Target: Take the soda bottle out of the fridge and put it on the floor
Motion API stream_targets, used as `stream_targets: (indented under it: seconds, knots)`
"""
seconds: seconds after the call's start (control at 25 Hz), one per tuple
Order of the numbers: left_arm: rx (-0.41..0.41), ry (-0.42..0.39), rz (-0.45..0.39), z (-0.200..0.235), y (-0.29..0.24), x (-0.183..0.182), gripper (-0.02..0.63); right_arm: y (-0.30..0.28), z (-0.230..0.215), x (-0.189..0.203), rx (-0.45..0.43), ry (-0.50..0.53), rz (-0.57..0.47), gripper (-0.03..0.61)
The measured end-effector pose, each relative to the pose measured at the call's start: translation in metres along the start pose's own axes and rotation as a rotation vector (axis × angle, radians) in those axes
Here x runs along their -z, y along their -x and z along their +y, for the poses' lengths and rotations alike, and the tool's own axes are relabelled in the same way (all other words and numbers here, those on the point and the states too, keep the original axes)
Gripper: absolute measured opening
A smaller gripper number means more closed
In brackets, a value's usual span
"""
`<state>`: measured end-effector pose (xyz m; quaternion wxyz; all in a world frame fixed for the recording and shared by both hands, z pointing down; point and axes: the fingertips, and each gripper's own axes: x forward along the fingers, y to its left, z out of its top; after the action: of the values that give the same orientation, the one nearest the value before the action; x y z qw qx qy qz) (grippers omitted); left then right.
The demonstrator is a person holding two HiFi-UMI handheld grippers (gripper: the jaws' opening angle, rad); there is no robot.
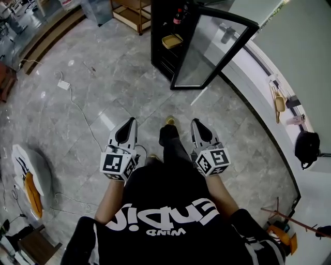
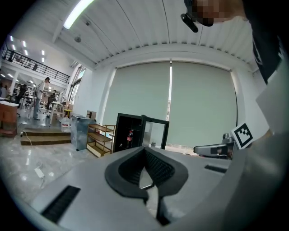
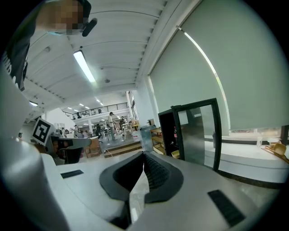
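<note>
The soda bottle (image 1: 178, 15), dark with a red label, stands on the top shelf of the black fridge (image 1: 160, 46). The fridge's glass door (image 1: 212, 46) is swung open to the right. The bottle (image 2: 130, 137) looks small and far off in the left gripper view, and it shows only faintly inside the fridge (image 3: 168, 131) in the right gripper view. My left gripper (image 1: 134, 119) and right gripper (image 1: 195, 121) are held side by side at waist height, pointing toward the fridge from well short of it. On each the jaws are closed, tips together, with nothing between them.
A yellow tray (image 1: 172, 40) sits on a lower fridge shelf. A wooden shelf rack (image 1: 132, 13) stands left of the fridge. A white curved counter (image 1: 258, 88) runs along the right. A white adapter with its cable (image 1: 63, 84) lies on the grey tiled floor.
</note>
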<state>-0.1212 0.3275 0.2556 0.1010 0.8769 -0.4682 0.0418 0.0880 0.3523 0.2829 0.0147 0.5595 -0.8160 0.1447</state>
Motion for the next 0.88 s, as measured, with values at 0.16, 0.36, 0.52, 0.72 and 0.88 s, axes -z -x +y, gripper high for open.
stream_targets:
  seconds: [0.16,0.36,0.52,0.72,0.88]
  knots:
    - [0.015,0.008,-0.001,0.018,-0.026,-0.002,0.008,-0.028,-0.007,-0.003,0.012,0.011,-0.008,0.025]
    - [0.053,0.010,-0.015,0.040,-0.068,-0.008,0.008,-0.074,-0.021,-0.010,0.008,-0.003,-0.016,0.025]
    - [0.070,0.006,-0.012,0.059,-0.109,-0.017,0.008,-0.115,-0.040,-0.021,0.001,0.000,-0.016,0.025]
    - [0.081,0.018,-0.010,0.083,-0.168,-0.037,0.008,-0.166,-0.065,-0.050,0.000,0.023,-0.019,0.025]
    - [0.078,0.032,-0.018,0.104,-0.219,-0.057,0.008,-0.213,-0.082,-0.075,-0.026,0.038,-0.018,0.025]
